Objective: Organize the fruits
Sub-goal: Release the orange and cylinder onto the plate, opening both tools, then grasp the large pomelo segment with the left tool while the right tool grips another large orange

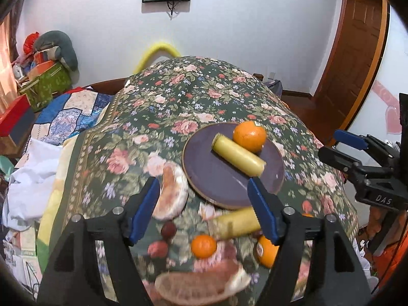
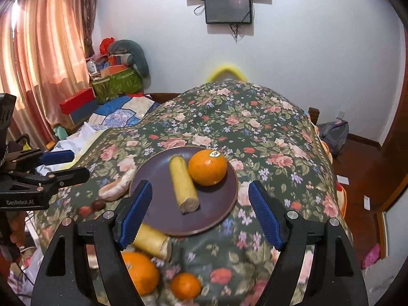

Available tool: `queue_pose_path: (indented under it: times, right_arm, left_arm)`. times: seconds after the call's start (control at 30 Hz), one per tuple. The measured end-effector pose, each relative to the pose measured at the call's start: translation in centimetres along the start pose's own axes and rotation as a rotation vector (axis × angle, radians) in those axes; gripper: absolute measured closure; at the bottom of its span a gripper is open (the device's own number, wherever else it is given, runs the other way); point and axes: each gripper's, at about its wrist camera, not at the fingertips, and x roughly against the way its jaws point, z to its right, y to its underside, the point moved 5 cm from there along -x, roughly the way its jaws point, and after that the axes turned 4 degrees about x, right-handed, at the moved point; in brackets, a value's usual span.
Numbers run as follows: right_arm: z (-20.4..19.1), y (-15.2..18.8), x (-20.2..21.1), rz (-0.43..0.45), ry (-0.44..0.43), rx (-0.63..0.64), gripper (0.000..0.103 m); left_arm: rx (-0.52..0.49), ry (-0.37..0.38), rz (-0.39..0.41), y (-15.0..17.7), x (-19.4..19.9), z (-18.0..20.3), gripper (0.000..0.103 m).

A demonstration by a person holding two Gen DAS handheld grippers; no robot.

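Note:
A dark purple plate [image 1: 216, 178] [image 2: 211, 214] on the floral cloth holds a large orange [image 1: 250, 136] [image 2: 207, 167] and a yellow peeled banana piece [image 1: 238, 157] [image 2: 184, 185]. My left gripper [image 1: 202, 186] hovers open above the plate's near rim, nothing between its pads. My right gripper [image 2: 200, 184] is open over the plate, also empty. In front of the plate lie a second banana piece [image 1: 234, 223] [image 2: 153, 241], a stickered orange [image 1: 266, 251] [image 2: 142, 272], a small orange [image 1: 204, 246] [image 2: 185, 285], two pomelo wedges [image 1: 170, 193] [image 1: 201, 285] and two dark red fruits [image 1: 168, 229].
The floral-clothed table [image 2: 255, 127] drops off at the right to a wooden floor with a grey backpack [image 2: 334, 135]. A bed with quilts [image 1: 71, 112] and stacked boxes [image 2: 81, 104] lies to the left. Each gripper shows at the edge of the other's view.

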Motion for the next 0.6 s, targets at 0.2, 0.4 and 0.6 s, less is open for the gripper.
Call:
queue_pose_path:
  times: [0.2,0.4,0.6]
  right_arm:
    - [-1.5,1.6,1.6,-0.001,-0.001,0.002,0.027]
    - [-2.8,3.4,2.3,-0.016,-0.018,-0.008,0.027]
    - [-4.4,5.1,2.0,-0.042,-0.009,0.026,0.027]
  left_arm:
    - [0.006,-0.002,-0.033,2.9,1.6,-0.5,0.027]
    - [-0.021,-0.007,-0.084,6.2,1.7,-0.8,0.020]
    - [-0.047,-0.004,-0.161,9.4,0.6,-0.8,0.017]
